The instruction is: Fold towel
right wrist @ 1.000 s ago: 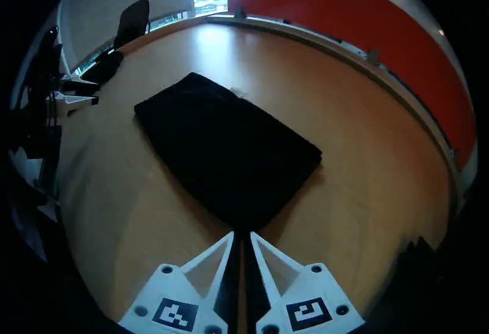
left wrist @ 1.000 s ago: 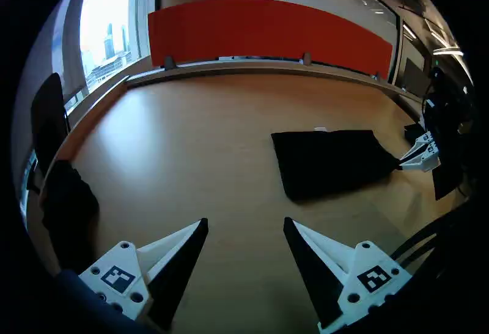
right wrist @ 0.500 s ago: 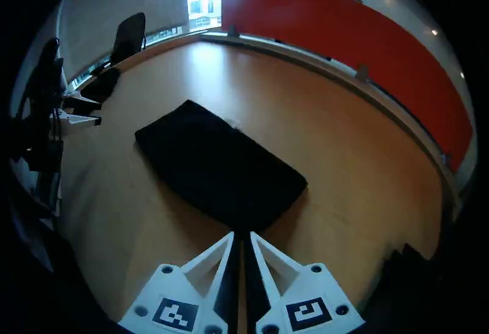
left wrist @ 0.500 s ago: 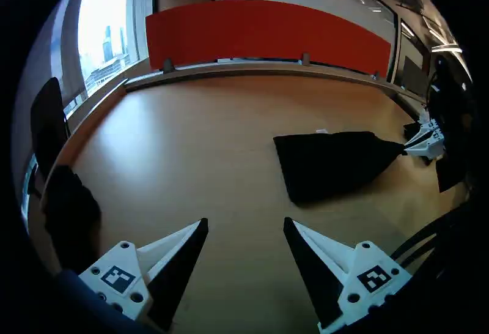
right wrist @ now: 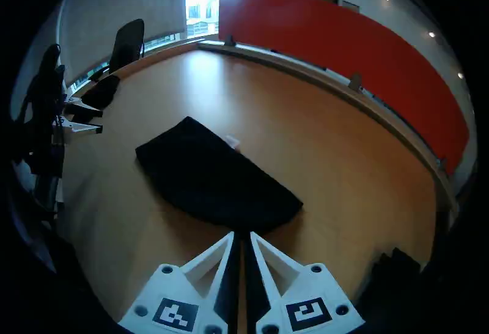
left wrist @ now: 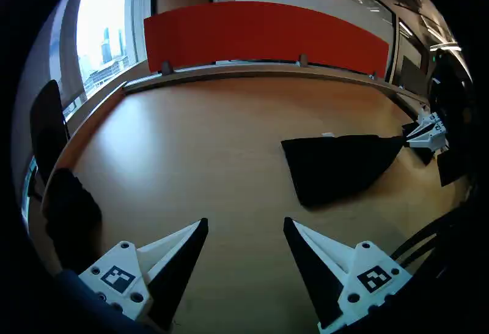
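The right gripper (right wrist: 243, 236) was clenched on the black towel's (right wrist: 214, 181) near corner, low centre in its view, apparently to draw it over into a fold, while the left gripper (left wrist: 244, 224) hovered released and empty.

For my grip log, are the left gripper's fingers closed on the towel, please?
No, the left gripper stands open, well short of the towel.

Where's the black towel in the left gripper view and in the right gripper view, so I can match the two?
Left gripper view: the black towel lies right of centre, with one corner raised at far right.
Right gripper view: the black towel lies at centre, reaching toward the bottom middle.
Shared landmark: the red panel at the back.
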Demonstrator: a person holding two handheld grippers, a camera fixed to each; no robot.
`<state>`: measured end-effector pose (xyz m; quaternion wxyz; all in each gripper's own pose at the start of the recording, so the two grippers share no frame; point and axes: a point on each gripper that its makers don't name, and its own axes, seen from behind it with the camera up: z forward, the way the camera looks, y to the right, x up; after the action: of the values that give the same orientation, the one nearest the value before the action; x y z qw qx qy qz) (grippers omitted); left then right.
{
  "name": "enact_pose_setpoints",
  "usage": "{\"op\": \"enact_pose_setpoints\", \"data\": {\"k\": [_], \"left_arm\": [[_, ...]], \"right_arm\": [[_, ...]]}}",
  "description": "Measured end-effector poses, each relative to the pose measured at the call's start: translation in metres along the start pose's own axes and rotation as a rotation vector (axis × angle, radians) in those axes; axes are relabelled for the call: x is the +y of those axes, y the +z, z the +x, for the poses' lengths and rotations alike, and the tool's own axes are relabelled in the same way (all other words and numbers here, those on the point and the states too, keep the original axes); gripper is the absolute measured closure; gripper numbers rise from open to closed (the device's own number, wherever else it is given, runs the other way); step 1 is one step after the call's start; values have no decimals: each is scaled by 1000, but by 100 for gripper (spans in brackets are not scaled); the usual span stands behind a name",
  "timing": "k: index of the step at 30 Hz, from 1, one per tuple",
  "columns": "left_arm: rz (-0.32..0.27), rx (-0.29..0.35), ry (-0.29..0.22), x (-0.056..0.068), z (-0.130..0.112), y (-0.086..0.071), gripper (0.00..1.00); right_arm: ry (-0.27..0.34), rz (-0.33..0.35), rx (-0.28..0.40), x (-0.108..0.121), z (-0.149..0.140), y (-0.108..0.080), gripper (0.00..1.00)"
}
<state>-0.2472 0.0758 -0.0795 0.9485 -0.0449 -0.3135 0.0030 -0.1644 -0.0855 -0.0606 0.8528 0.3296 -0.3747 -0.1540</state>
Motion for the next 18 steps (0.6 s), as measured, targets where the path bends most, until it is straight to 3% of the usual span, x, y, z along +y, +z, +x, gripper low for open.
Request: {"op": "enact_pose_setpoints", "data": {"k": [6, 18], "left_arm": [[4, 10, -4, -1, 0, -5, 9], [19, 33, -37, -3, -3, -11, 9]], "right_arm": [[-48, 21, 34, -7, 30, 1, 97], [-201, 76, 70, -26, 92, 6, 97]]}}
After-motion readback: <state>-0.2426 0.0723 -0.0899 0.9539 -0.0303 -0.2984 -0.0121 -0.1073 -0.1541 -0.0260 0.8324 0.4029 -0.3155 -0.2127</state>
